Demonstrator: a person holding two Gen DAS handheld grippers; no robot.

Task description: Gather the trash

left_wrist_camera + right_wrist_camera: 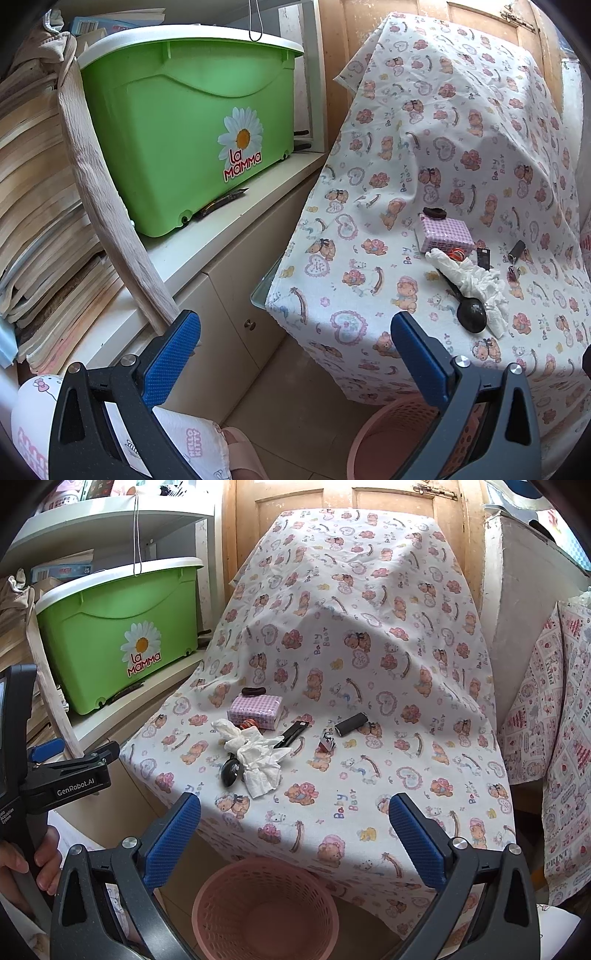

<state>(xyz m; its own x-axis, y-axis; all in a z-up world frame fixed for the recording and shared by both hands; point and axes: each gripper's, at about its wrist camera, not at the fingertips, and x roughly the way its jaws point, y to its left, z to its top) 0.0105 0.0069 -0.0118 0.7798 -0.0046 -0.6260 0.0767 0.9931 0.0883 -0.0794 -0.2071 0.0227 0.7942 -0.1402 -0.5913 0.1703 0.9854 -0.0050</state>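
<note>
A crumpled white tissue (258,755) (474,280) lies on the bear-print tablecloth (369,782) (369,240), partly over a black spoon (231,771) (471,314). Behind it sit a pink checked tissue pack (255,709) (445,232), a small crumpled wrapper (327,744), a black flat wrapper (295,733) and a black cylinder (351,723). A pink mesh basket (264,912) (391,439) stands on the floor below the table's front edge. My right gripper (293,834) is open above the basket, short of the table. My left gripper (293,350) is open, left of the table.
A green "La Mamma" bin (184,140) (118,635) sits on a white cabinet (229,266) to the left, beside stacked books (40,206). A wooden door (332,502) is behind the table. Another patterned cloth (554,738) hangs at the right. A hand (22,860) holds the left gripper.
</note>
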